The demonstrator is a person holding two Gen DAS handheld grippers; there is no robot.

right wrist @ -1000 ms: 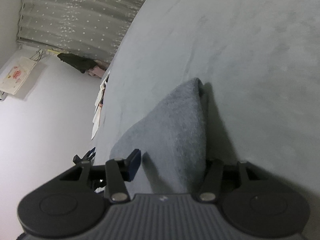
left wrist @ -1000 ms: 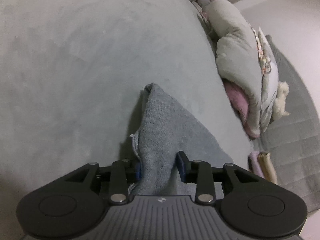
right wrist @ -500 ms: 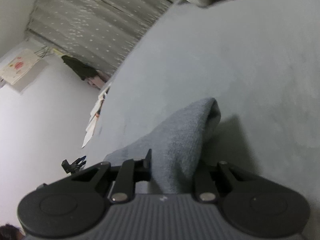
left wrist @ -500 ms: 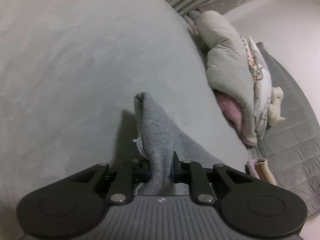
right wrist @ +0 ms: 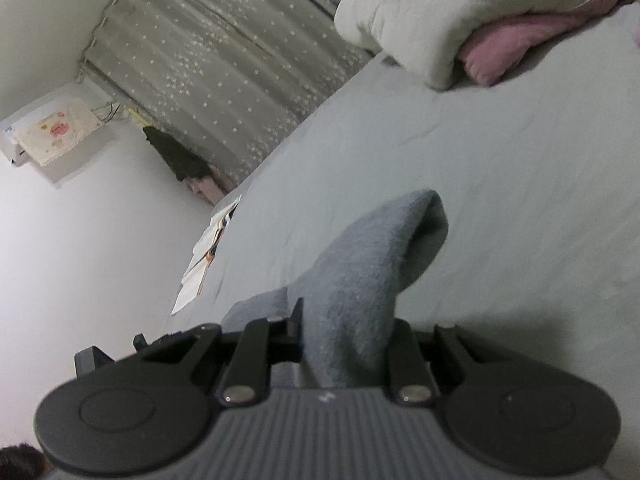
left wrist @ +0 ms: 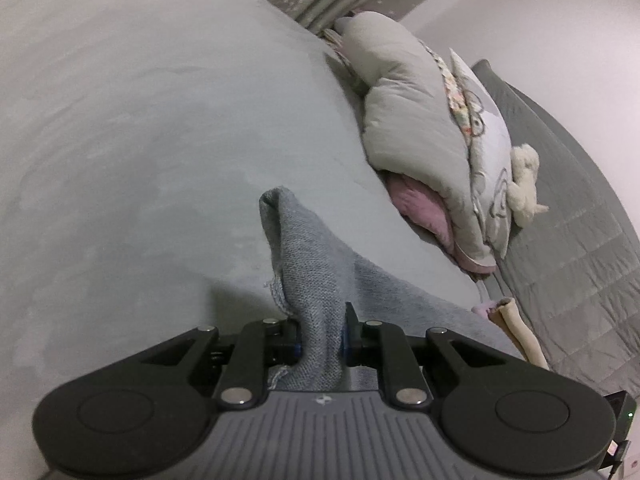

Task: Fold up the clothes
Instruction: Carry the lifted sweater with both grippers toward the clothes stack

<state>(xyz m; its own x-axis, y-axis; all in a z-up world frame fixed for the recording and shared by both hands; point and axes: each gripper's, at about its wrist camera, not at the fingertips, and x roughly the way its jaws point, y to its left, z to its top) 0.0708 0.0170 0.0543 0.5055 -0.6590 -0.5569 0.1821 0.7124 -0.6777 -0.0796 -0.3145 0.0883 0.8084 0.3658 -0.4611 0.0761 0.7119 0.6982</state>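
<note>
Left wrist view: left gripper pinches a bunched fold of the grey-blue knit garment, jaws pressed onto the cloth from both sides. The garment rises off the grey bed sheet, its tip sticking up past the jaws, and the rest trails right toward the bed's near edge. A folded quilt and pillow lie stacked at the bed's far right side. Right wrist view: right gripper clamps another bunch of the same garment, cloth filling the gap between the jaws. Sheet below, curtain behind.
</note>
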